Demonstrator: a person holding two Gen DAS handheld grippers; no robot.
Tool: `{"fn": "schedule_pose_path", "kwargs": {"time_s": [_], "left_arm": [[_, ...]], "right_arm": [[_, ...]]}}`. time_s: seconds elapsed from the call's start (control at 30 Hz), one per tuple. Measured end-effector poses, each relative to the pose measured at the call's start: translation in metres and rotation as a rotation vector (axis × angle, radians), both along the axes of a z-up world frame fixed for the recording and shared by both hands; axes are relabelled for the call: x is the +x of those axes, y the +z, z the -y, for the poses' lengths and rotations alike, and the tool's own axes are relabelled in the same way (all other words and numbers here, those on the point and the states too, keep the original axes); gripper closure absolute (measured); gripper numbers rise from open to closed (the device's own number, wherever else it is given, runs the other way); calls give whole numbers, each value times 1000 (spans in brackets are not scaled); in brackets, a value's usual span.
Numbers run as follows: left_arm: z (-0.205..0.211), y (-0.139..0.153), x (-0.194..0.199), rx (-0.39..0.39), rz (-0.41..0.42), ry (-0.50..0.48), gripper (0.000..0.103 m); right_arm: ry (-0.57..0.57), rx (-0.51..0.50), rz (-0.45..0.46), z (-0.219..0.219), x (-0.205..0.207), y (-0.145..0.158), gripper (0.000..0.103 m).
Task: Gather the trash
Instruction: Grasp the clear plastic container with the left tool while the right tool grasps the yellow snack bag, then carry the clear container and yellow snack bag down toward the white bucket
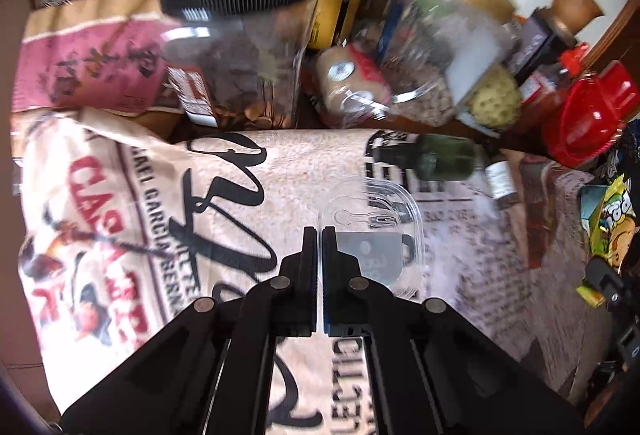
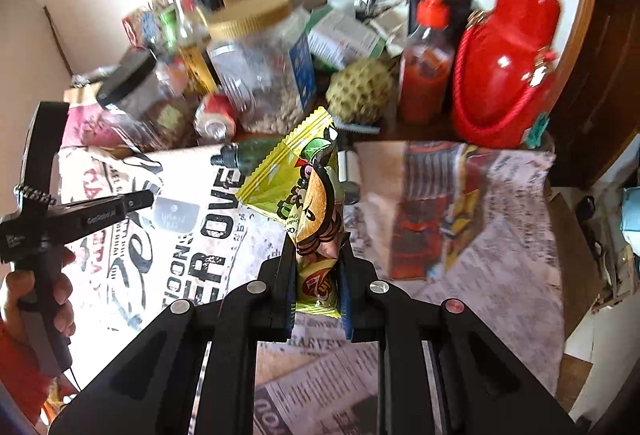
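My left gripper (image 1: pixel 319 233) is shut on the rim of a clear plastic tray (image 1: pixel 376 231) with a grey label, held above the printed cloth (image 1: pixel 288 171). It also shows in the right wrist view (image 2: pixel 150 199), with the clear tray (image 2: pixel 174 214) at its tip. My right gripper (image 2: pixel 316 255) is shut on a yellow-green snack wrapper (image 2: pixel 308 191), held upright above the cloth. The wrapper also shows at the right edge of the left wrist view (image 1: pixel 608 219). A small dark green bottle (image 1: pixel 440 157) lies on the cloth at the back.
Jars, bottles and packets crowd the back of the table: a black-lidded jar (image 1: pixel 240 35), a gold-lidded jar (image 2: pixel 260 63), a red sauce bottle (image 2: pixel 426 67), a red bag (image 2: pixel 508 75), a green fruit (image 2: pixel 358 91). Newspaper (image 2: pixel 500 235) covers the right side.
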State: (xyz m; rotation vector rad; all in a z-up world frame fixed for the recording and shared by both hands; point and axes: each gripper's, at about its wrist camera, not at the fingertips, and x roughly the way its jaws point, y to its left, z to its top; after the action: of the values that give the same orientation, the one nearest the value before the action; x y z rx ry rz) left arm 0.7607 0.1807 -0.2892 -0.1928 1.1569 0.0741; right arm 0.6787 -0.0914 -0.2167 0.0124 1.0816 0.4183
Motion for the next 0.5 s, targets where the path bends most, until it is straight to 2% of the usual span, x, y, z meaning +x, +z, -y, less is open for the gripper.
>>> {"fn": "schedule_pose_path", "kwargs": {"time_s": [0.23,0.5], "left_arm": [[36,72,-55,40,147,38,103],[82,142,-127,89,299,73,103]], "right_arm": [[33,42,87,29,-9,21,87],[96,92,174,65,-45,53,87]]}}
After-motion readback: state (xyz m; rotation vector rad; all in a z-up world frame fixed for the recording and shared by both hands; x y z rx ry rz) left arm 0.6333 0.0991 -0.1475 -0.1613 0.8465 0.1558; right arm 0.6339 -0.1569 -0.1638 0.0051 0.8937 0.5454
